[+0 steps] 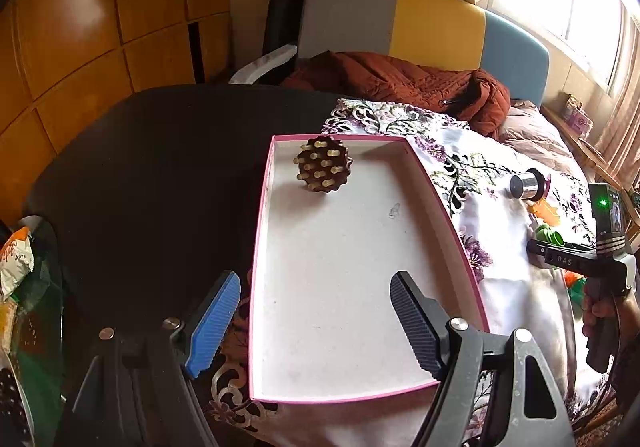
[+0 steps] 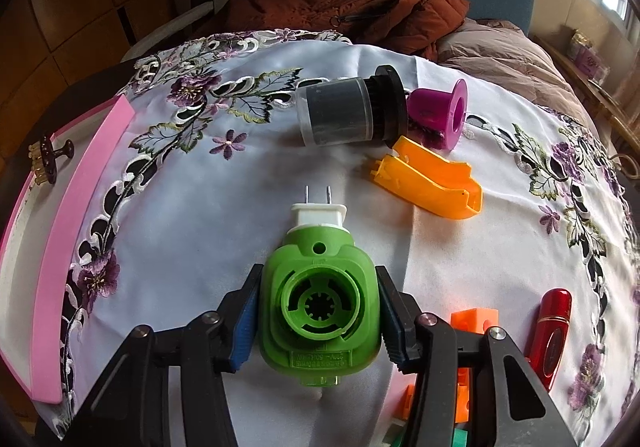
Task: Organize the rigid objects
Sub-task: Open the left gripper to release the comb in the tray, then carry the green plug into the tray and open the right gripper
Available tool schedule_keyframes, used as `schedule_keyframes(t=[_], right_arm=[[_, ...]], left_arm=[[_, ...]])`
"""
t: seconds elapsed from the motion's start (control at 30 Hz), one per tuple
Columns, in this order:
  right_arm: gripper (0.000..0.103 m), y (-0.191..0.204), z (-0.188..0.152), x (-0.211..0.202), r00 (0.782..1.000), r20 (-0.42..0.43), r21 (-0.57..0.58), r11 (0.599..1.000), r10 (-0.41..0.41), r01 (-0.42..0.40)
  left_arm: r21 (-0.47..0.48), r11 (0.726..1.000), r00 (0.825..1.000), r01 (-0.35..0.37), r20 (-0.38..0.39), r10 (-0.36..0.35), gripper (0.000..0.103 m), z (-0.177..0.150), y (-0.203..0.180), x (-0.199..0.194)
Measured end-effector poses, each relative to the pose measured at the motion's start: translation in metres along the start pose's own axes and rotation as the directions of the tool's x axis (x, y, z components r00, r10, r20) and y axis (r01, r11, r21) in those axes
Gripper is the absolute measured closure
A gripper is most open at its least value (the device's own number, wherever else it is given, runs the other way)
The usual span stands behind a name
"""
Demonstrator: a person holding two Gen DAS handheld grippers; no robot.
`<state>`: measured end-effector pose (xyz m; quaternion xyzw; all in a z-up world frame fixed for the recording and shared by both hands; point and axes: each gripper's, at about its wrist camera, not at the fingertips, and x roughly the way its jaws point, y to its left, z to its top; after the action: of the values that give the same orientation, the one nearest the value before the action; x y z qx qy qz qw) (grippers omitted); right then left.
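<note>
I cannot identify the orange pieces [image 2: 474, 321] cut off behind my right gripper [image 2: 318, 321]. An embroidered floral cloth [image 2: 192, 215] covers the table. The right jaws pinch the green plug-in unit [image 2: 320, 307]. My left gripper [image 1: 316, 321] hangs spread over the pink-rimmed box [image 1: 340, 307], well short of the brown studded disc [image 1: 323, 169].

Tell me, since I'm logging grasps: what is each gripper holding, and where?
The right gripper clamps the green plug-in device by its two flat sides. The left gripper is open, holding nothing.

Glossy green plastic plug-in [image 2: 319, 303]
</note>
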<state>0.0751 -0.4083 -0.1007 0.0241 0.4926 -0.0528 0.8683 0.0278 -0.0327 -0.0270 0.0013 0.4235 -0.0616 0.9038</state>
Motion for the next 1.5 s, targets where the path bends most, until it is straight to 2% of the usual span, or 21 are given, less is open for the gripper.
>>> schedule_keyframes(t=[0.17,0.27,0.43,0.67,0.9,1.1,1.27,1.5], right_arm=[[0.051,0.004,-0.003,-0.002,0.999,-0.002,0.034,0.999,-0.033,0.033],[0.051,0.009,-0.006,-0.007,1.000,-0.013,0.056,0.998,-0.025,0.026],[0.051,0.026,-0.011,-0.015,0.999,-0.025,0.085,0.996,0.039,-0.037],[0.051,0.066,-0.001,-0.044,0.992,0.035,0.062,0.991,0.119,-0.121],[0.051,0.135,0.021,-0.077,0.961,0.094,-0.039,0.965,0.262,-0.259],[0.051,0.216,0.027,-0.059,0.934,0.021,-0.134,0.927,0.356,-0.351],[0.051,0.265,0.028,-0.020,0.918,-0.094,-0.123,0.911,0.385,-0.395],[0.050,0.296,0.035,0.014,0.920,-0.142,-0.079,0.923,0.364,-0.377]], left_arm=[[0.006,0.999,0.999,-0.032,0.010,0.032,0.024,-0.008,0.007,-0.001],[0.003,1.000,1.000,-0.029,0.008,0.029,0.025,-0.012,0.013,-0.001],[-0.030,0.999,1.000,-0.020,-0.001,0.020,0.025,-0.015,0.025,0.001],[-0.061,0.998,1.000,-0.007,-0.003,0.006,0.025,-0.017,0.036,0.002],[-0.109,0.994,1.000,-0.027,0.012,0.028,0.025,-0.015,0.051,0.001],[-0.145,0.988,0.999,-0.045,0.018,0.048,0.025,-0.016,0.067,0.000],[-0.173,0.983,0.998,-0.060,0.004,0.062,0.025,-0.017,0.079,0.002],[-0.189,0.979,0.997,-0.083,-0.003,0.083,0.025,-0.020,0.090,0.005]])
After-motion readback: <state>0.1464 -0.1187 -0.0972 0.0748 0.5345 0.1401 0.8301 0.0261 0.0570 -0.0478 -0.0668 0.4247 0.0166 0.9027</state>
